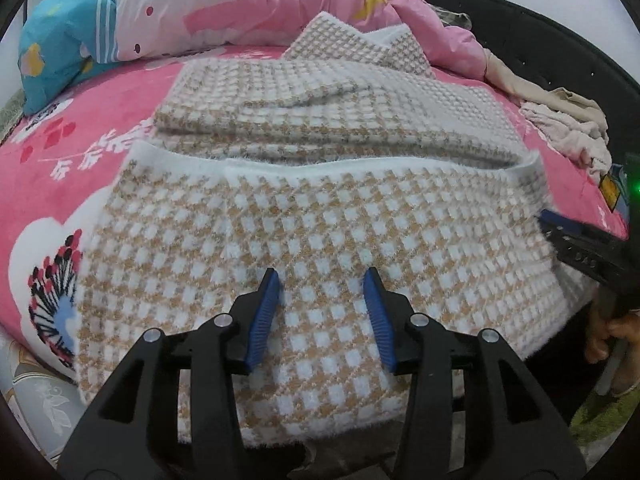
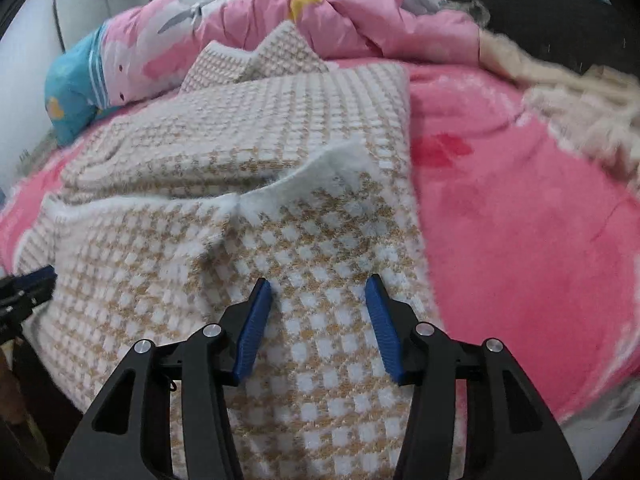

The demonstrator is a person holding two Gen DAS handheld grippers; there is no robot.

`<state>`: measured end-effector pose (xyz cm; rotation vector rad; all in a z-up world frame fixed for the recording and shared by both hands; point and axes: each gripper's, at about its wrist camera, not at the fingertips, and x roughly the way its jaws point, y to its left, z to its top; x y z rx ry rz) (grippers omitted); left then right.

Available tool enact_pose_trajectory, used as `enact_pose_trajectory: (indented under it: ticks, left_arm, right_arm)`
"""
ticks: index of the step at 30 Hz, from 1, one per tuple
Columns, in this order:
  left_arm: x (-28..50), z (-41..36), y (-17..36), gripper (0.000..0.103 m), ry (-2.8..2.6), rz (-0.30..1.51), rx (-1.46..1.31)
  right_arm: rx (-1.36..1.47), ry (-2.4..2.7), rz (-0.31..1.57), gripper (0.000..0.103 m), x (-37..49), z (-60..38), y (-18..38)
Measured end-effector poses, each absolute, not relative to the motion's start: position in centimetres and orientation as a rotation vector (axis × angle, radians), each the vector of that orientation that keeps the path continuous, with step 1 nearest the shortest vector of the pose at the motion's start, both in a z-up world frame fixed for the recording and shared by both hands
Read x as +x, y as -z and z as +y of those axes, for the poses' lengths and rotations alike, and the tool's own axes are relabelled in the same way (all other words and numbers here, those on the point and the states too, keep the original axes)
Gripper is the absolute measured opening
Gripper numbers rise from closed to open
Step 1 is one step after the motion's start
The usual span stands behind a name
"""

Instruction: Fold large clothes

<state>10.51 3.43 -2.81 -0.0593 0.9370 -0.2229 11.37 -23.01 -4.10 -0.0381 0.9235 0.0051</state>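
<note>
Blue ribbed pads line both our claws, two pads to each, four in all. On our left gripper (image 1: 323,276) the jaws stand apart with nothing pinched between them, only the houndstooth knit garment (image 1: 320,216) lying beneath. Our right gripper (image 2: 319,282) is likewise parted and empty, hovering over the same garment (image 2: 280,240).

We count one garment, tan and white, spread just under and ahead of both claws. Its near half is folded back over the far half, a white fuzzy hem (image 1: 340,168) running across just beyond our fingertips. Whether our pads touch the cloth we cannot tell. Its near edge drops below the frame, cut off.

To the right of our left claw the other gripper shows blurred, with part of a hand (image 1: 608,332) behind it.

Underneath lies one pink floral bedsheet (image 1: 80,152). Farther right sits a heap of pale beige clothes (image 1: 568,128); how many pieces we cannot make out. Farthest off, one rumpled pink quilt (image 1: 248,4) and one black headboard (image 1: 520,20), partly hidden.
</note>
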Motion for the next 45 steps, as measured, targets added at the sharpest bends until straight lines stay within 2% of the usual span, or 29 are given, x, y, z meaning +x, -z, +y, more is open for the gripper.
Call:
enact_pose_trajectory:
  ticks: [4, 7, 9, 12, 14, 22, 25, 27, 34, 35, 37, 42, 43, 45]
  left_arm:
    - [11.5, 3.2, 3.1, 0.043, 0.227, 0.944, -0.063]
    - [11.6, 3.2, 3.2, 0.043, 0.224, 0.947, -0.057]
    - [11.8, 3.2, 3.2, 0.043, 0.222, 0.948, -0.058]
    - [11.9, 3.0, 3.3, 0.043, 0.219, 0.962, -0.054]
    - [11.9, 2.8, 3.5, 0.043, 0.215, 0.968, -0.041]
    - [12.0, 3.0, 3.5, 0.043, 0.218, 0.967, -0.049]
    - [12.0, 3.0, 3.5, 0.043, 0.219, 0.967, -0.05]
    - [12.1, 3.0, 3.5, 0.043, 0.223, 0.971, -0.048]
    - [11.3, 4.0, 1.2, 0.044, 0.228, 0.927, -0.073]
    - [11.4, 3.9, 0.9, 0.045, 0.225, 0.921, -0.067]
    - [11.7, 3.5, 1.0, 0.058, 0.205, 0.923, -0.036]
    - [12.8, 2.3, 3.1, 0.069, 0.129, 0.975, 0.032]
    - [12.8, 2.3, 3.2, 0.076, 0.114, 0.97, 0.042]
    - [13.0, 2.7, 3.4, 0.081, 0.093, 0.98, 0.024]
  right_arm:
    - [0.046, -0.134, 0.883, 0.049, 8.8, -21.1, 0.6]
    - [0.001, -0.289, 0.848, 0.058, 6.1, -17.9, -0.6]
    - [-0.068, -0.342, 0.88, 0.059, 5.4, -15.9, 0.9]
    - [-0.105, -0.306, 1.022, 0.06, 6.9, -14.9, 6.3]
    - [-0.108, -0.301, 1.019, 0.06, 7.0, -14.9, 6.6]
    - [-0.119, -0.191, 0.95, 0.06, 5.0, -18.5, 2.6]
    - [-0.165, -0.044, 1.014, 0.061, 5.9, -20.8, 4.9]
    - [-0.088, -0.06, 1.058, 0.062, 6.4, -22.6, 6.5]
    - [0.02, -0.086, 0.974, 0.064, 6.1, -24.6, 1.7]
    - [0.035, -0.088, 0.969, 0.069, 6.2, -24.8, 1.4]
    - [0.075, -0.109, 0.955, 0.072, 6.6, -24.9, 0.6]
    - [0.033, -0.178, 0.938, 0.081, 7.6, -21.4, 0.2]
    - [0.01, -0.187, 0.939, 0.082, 7.4, -20.6, 0.4]
    - [-0.046, -0.209, 0.949, 0.085, 7.9, -19.1, 1.5]
